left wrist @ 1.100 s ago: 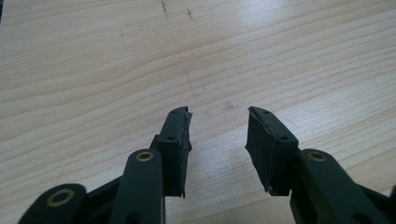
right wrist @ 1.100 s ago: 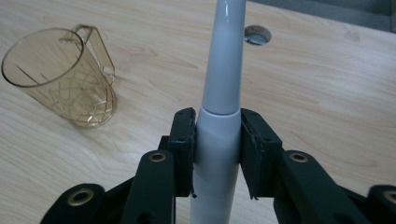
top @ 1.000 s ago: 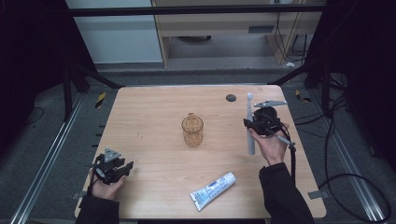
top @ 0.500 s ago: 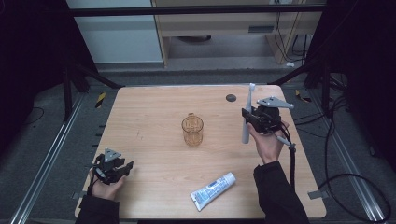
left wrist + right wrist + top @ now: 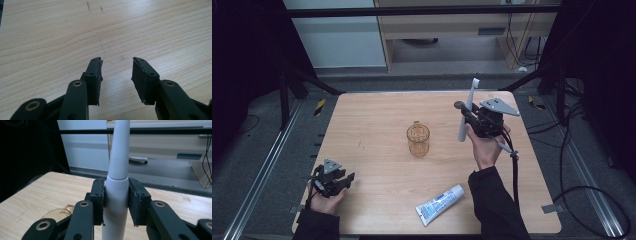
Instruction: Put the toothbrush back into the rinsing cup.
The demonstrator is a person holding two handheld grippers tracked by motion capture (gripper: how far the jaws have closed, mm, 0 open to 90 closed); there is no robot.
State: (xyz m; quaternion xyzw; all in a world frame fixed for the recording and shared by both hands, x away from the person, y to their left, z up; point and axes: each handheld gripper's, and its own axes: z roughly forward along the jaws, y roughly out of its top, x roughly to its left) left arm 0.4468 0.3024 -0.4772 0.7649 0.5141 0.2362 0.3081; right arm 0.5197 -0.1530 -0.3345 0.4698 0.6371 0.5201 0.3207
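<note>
My right gripper (image 5: 468,118) is shut on a white electric toothbrush (image 5: 467,111), held nearly upright above the table's right side with the brush head up. In the right gripper view both pads press the toothbrush (image 5: 116,185) on its thick body, at the right gripper (image 5: 116,200). An amber glass cup (image 5: 418,139) stands at the table's middle, left of and below the brush; the cup's rim (image 5: 60,212) shows low left. A toothpaste tube (image 5: 439,204) lies near the front edge. My left gripper (image 5: 341,181) rests open at the front left corner, with bare wood between the jaws of the left gripper (image 5: 117,72).
The wooden table (image 5: 372,120) has a small dark round object (image 5: 459,105) near the far right, behind the toothbrush. Black frame rails run along both sides, and a cable (image 5: 514,170) trails from the right gripper.
My right hand has carried the toothbrush up and slightly left, toward the cup, and tipped it more upright. The left hand has stayed put.
</note>
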